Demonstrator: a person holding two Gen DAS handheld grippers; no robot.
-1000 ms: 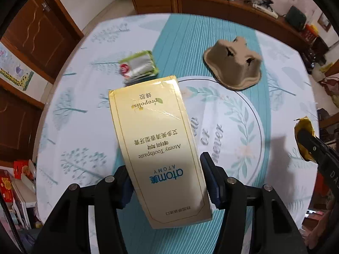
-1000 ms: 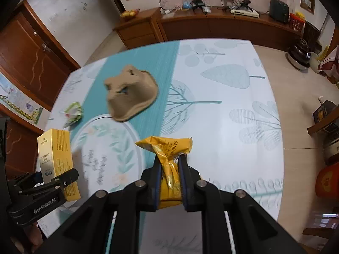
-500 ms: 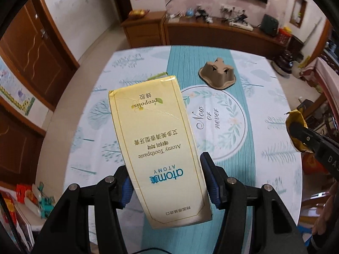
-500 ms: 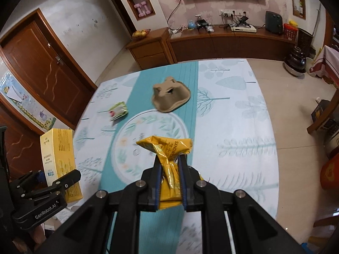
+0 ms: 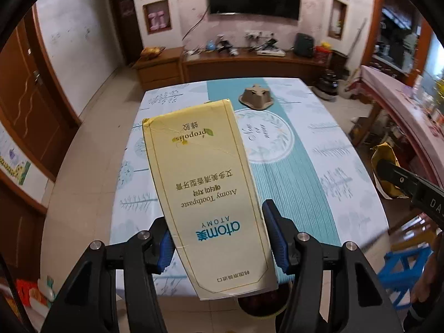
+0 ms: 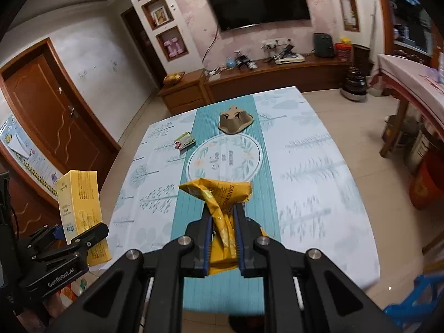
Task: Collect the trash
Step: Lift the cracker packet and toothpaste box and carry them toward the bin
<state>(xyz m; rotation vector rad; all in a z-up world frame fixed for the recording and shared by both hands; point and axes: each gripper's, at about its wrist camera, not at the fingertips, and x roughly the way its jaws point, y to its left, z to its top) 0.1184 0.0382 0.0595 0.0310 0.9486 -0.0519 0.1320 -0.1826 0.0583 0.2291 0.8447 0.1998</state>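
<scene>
Low in both frames, each claw grips rubbish clear of the worktop [image 6: 319, 183], ready for binning: left claw [image 5: 216, 238] clamps the toothpaste box [image 5: 205, 188], right claw [image 6: 223, 222] pinches the yellow wrapper [image 6: 222, 194] (egg carton [image 6: 235, 123] remains).

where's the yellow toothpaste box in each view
Left wrist: the yellow toothpaste box fills the centre, clamped in the left hand-held gripper.
Right wrist: the same box stands at the left edge, clear of the table.
Shared landmark: the brown pulp cup holder on the teal stripe.
</scene>
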